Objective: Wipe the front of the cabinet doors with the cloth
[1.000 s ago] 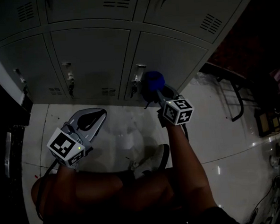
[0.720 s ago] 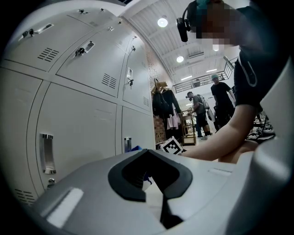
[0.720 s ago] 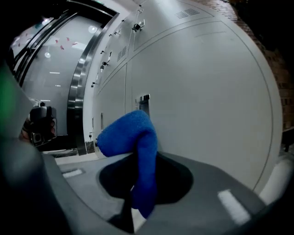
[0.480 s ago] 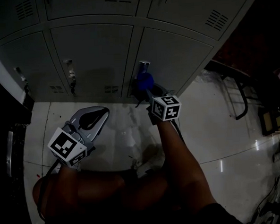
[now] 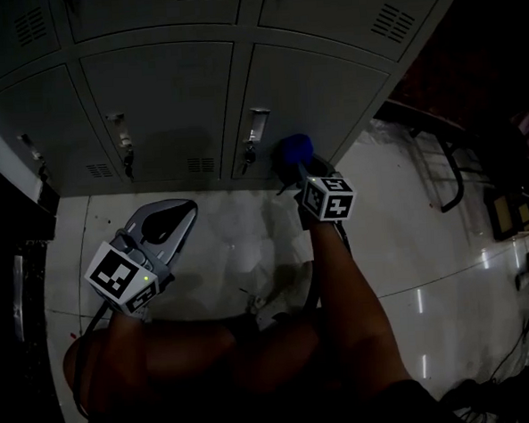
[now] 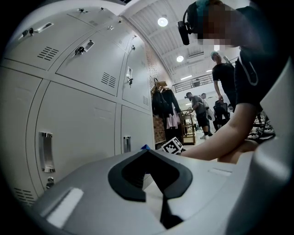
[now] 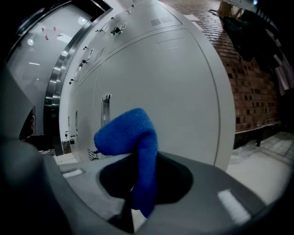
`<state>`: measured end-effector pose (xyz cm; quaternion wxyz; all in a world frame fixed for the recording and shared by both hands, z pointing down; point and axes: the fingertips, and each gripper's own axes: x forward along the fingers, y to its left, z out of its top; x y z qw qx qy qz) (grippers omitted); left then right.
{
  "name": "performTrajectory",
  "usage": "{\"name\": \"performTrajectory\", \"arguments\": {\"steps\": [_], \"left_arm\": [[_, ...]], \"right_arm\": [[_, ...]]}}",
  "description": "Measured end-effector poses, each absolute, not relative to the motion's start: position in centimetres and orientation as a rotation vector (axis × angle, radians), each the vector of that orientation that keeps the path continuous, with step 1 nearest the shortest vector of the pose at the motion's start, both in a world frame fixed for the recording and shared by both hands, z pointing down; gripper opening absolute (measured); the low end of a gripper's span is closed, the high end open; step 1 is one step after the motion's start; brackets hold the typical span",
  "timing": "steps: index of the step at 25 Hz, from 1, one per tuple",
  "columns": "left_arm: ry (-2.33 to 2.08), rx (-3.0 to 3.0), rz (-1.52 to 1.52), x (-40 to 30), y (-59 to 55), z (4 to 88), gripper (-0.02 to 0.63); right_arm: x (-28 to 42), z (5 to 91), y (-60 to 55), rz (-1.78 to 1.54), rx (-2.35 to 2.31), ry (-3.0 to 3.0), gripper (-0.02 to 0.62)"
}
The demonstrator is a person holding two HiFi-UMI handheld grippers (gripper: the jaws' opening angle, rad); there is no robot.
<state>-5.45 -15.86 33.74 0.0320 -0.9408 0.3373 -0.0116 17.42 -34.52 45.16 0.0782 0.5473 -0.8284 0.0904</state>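
R gripper [image 7: 138, 186] clamped on cloth [image 7: 131, 133] (pinch seen only in its own view); L gripper [image 5: 174, 216] jaws together, empty.

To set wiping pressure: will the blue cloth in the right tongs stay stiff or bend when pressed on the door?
Probably floppy: the blue fuzzy cloth droops over above the right tongs. Likely light; it should flatten against the grey metal cabinet door.

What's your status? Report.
Right gripper shut on blue cloth, near locker door by its handle. Left gripper shut, empty. Nothing in the way.
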Motion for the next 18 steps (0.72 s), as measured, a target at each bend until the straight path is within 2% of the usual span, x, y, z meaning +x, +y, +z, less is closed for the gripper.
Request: {"name": "performTrajectory", "arguments": {"steps": [12,18], "left_arm": [[1.032,-2.899,-0.044,-5.3,-15.9,33.9,0.006],[1.034,-2.902,-0.056,-5.1,-15.9,34.2,0.006]], "right_arm": [[27.0,45.4,-34.7,0.315,1.833,-2.339,0.069],[29.0,45.7,-34.7,0.334,1.888,-2.294,0.069]]}}
